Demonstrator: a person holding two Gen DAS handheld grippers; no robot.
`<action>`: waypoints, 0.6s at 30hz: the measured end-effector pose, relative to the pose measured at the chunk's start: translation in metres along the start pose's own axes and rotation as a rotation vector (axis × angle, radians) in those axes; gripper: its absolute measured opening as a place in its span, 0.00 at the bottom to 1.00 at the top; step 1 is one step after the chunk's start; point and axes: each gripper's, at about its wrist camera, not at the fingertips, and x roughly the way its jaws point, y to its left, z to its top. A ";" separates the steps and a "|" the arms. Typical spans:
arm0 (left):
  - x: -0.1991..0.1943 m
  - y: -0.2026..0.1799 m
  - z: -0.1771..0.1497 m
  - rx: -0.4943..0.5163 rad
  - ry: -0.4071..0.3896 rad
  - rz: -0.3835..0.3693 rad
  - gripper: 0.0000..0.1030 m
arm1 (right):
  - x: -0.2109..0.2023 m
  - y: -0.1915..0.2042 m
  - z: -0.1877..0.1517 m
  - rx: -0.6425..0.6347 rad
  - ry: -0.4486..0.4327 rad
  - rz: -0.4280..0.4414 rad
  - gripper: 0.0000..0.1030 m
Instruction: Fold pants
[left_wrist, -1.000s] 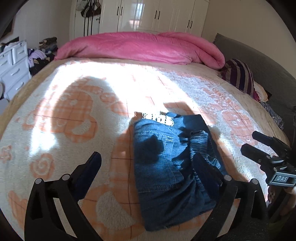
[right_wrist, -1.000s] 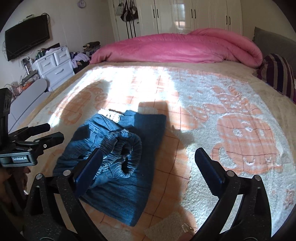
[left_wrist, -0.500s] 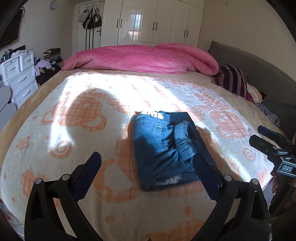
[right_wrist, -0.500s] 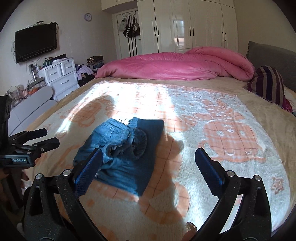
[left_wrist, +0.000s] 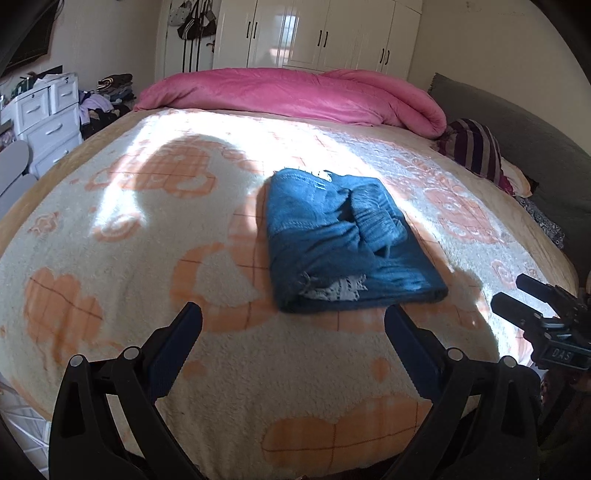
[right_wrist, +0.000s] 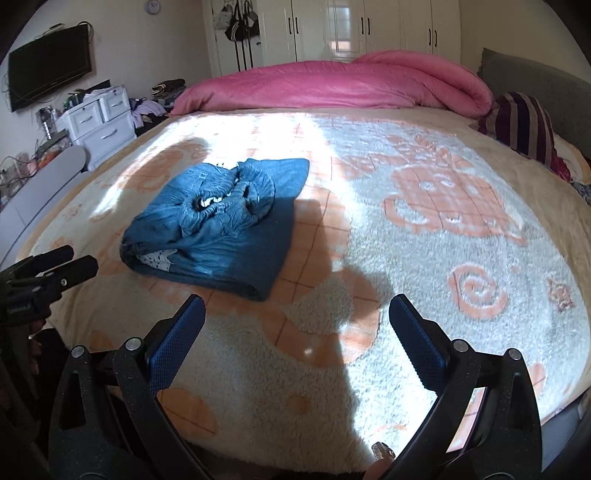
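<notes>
Ahead of the left gripper (left_wrist: 293, 319), just beyond its fingertips and a little toward its right finger, the folded blue jeans (left_wrist: 343, 240) lie flat on the cream-and-orange patterned blanket (left_wrist: 129, 240) that covers the bed. A bit of white lace trim shows at the near folded edge, and a rumpled roll of denim sits on top of the bundle. This gripper's jaws stand spread wide with nothing between them, well clear of the denim.

From the right gripper (right_wrist: 297, 314), the jeans (right_wrist: 221, 225) sit ahead and off to the left, past its left finger; its jaws are likewise spread wide and empty, hovering over bare blanket (right_wrist: 424, 258) lit by a broad patch of sun.

Each gripper shows in the other's view: the right one (left_wrist: 517, 295) at the far right edge of the left camera, the left one (right_wrist: 70, 262) at the far left edge of the right camera, both apart from the jeans.

Farther ahead of both, a pink duvet (left_wrist: 295, 92) is heaped across the bed's far end, with a striped pillow (left_wrist: 476, 147) off to the right and white wardrobe doors (left_wrist: 314, 33) behind.
</notes>
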 end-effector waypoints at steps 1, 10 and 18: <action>0.002 -0.002 -0.002 0.007 0.014 -0.003 0.96 | 0.001 0.000 -0.001 0.000 0.005 -0.002 0.91; 0.006 -0.004 -0.001 0.005 0.039 0.006 0.96 | 0.000 0.001 -0.001 -0.011 0.010 -0.010 0.91; 0.004 -0.002 0.003 -0.008 0.039 0.019 0.96 | -0.003 -0.003 0.001 0.007 0.005 0.006 0.91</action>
